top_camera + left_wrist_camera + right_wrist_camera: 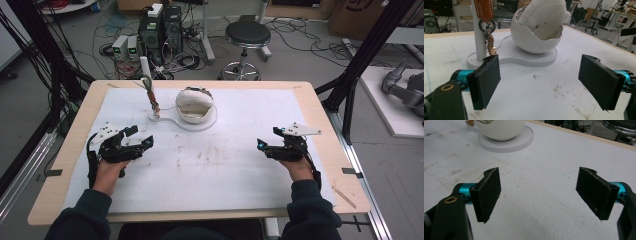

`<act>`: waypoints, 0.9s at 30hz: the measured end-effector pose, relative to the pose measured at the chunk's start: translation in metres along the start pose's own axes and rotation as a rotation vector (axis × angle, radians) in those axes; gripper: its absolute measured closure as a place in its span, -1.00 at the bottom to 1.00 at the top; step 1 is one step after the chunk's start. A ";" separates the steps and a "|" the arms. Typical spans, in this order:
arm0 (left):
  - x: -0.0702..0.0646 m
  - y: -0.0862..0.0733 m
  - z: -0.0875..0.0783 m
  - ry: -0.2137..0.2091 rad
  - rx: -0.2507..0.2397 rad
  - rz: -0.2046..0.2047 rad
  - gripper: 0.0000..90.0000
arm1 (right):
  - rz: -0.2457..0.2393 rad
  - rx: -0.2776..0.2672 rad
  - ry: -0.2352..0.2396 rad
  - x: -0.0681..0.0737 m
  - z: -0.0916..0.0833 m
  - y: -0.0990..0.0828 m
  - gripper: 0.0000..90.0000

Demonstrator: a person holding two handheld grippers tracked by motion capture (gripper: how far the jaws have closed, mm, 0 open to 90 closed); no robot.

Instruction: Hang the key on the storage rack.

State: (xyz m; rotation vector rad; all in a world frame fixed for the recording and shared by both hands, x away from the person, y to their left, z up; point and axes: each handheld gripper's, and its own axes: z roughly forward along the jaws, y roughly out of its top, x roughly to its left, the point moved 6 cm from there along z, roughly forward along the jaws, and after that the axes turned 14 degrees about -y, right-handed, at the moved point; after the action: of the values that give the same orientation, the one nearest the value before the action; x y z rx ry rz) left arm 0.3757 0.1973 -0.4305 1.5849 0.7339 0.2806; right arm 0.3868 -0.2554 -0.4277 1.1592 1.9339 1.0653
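A white mat [210,165], marked with faint brown smudges at its middle, is seen over the pale wood counter [75,135]. Above centre of the high view, a white bowl [195,107] with a white fluffy filling [541,17] is set on a white base [172,119]. A white post [479,37] at upper left of the left gripper view carries an orange tag [483,10] and a copper-coloured charm [491,46]. The left tool [137,137] and right tool [267,137] are black, with turquoise fittings behind the pads and grey plates on top. Dark navy sleeves [80,217] are seen at the bottom. A black stool [247,35] on chrome legs stands on the grey floor [300,55] at the top.
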 end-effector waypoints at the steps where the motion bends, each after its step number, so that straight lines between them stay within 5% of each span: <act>1: -0.001 0.000 0.000 -0.004 -0.001 0.001 -0.61 | 0.002 0.001 0.000 0.000 0.000 0.000 -0.55; 27: -0.003 -0.001 -0.004 -0.006 0.019 0.025 -0.61 | -0.010 0.023 0.003 0.005 0.004 -0.002 -0.55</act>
State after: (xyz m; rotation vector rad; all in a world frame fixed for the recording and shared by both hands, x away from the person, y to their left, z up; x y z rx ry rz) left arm 0.3709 0.1983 -0.4299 1.6131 0.7146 0.2884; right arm 0.3875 -0.2503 -0.4316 1.1593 1.9577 1.0426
